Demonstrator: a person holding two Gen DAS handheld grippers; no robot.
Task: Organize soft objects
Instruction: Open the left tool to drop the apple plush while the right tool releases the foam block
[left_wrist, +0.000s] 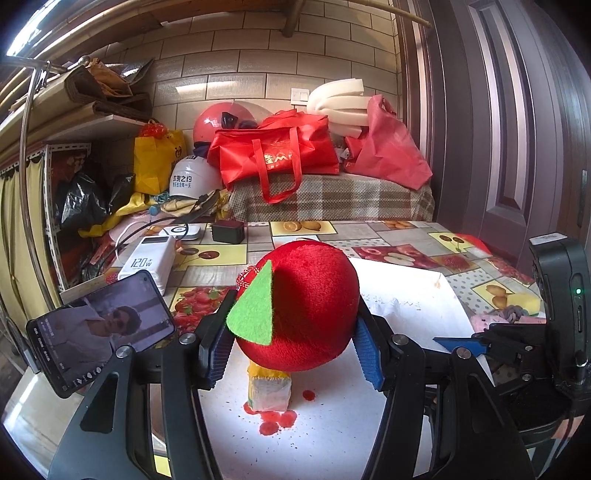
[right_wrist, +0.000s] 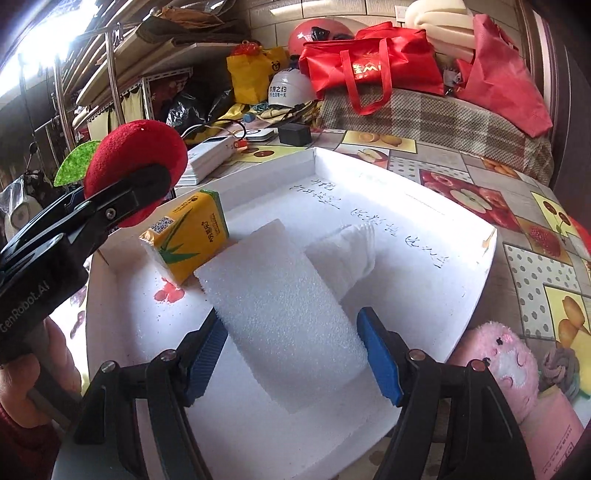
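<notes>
The left gripper (left_wrist: 291, 343) is clamping one red plush apple (left_wrist: 299, 306) at frame centre; the right gripper (right_wrist: 295, 354) is squeezing one white foam block (right_wrist: 288, 325) over the tray (right_wrist: 406, 206); a power bank (left_wrist: 147, 264) is reading "120W"

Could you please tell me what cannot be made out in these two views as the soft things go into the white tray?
- Left wrist view: most of the yellow tissue pack is hidden behind the red plush apple.
- Right wrist view: whether the right hand-held gripper actually presses the white foam block is unclear.
- Right wrist view: the pink plush toy is cut off by the gripper's finger.
- Handwriting on the white tray is too small to read.
</notes>
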